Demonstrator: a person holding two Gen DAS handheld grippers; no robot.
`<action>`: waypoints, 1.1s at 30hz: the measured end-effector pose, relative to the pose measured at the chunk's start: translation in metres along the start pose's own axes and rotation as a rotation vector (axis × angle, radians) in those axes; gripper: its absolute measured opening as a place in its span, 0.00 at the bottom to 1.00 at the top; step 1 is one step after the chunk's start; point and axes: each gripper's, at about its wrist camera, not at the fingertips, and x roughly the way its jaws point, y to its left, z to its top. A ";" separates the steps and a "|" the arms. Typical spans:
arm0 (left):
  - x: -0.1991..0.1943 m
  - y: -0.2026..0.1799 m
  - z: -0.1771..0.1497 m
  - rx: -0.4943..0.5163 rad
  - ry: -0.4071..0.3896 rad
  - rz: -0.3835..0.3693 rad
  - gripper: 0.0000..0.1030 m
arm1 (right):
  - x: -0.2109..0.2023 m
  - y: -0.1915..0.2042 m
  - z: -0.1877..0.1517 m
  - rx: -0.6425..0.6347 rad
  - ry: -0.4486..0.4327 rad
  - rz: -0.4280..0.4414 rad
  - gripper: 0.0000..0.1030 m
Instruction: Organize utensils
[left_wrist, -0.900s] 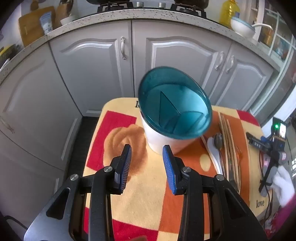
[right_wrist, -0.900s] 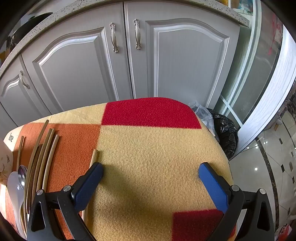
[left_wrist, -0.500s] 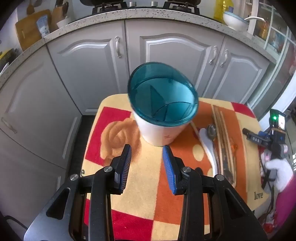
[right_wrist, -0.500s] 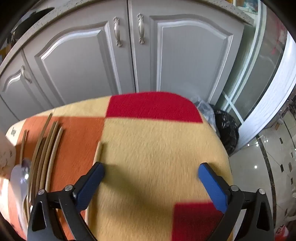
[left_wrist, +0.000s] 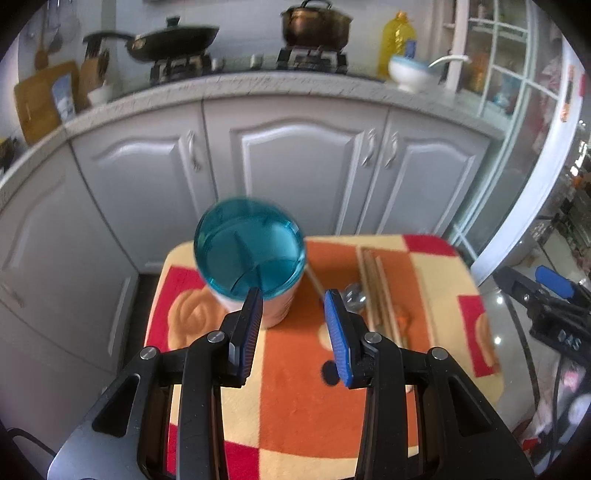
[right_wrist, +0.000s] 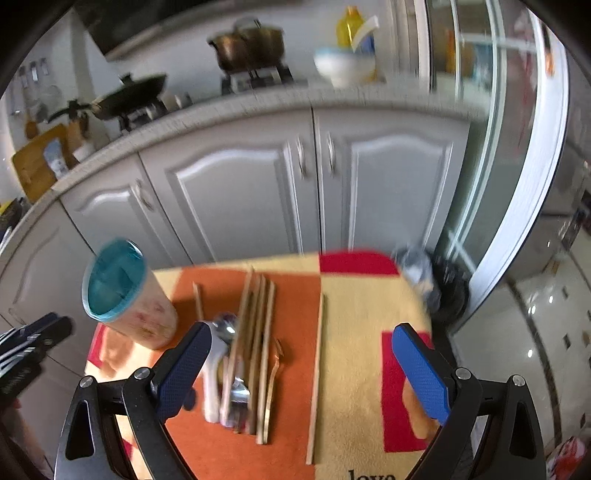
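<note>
1. The left gripper (left_wrist: 293, 314) hangs with its jaws apart and empty, the teal-rimmed holder (left_wrist: 251, 254) just ahead-left.
2. The right gripper (right_wrist: 301, 369) gapes wide and empty over the utensils (right_wrist: 243, 354).
3. Both hover above a checkered mat (right_wrist: 362, 332) before grey cabinets (left_wrist: 295, 162).

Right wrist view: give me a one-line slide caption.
Open right gripper hovers above chopsticks, spoons and fork on a checked cloth, beside a teal-rimmed utensil holder.
</note>
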 end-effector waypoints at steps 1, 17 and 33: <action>-0.005 -0.003 0.003 0.003 -0.011 -0.004 0.33 | -0.012 0.006 0.003 -0.007 -0.023 0.002 0.95; -0.051 -0.013 0.017 0.013 -0.134 -0.027 0.33 | -0.071 0.040 0.016 -0.010 -0.142 -0.018 0.95; -0.053 -0.011 0.020 0.005 -0.140 -0.027 0.33 | -0.076 0.046 0.023 -0.033 -0.149 -0.019 0.95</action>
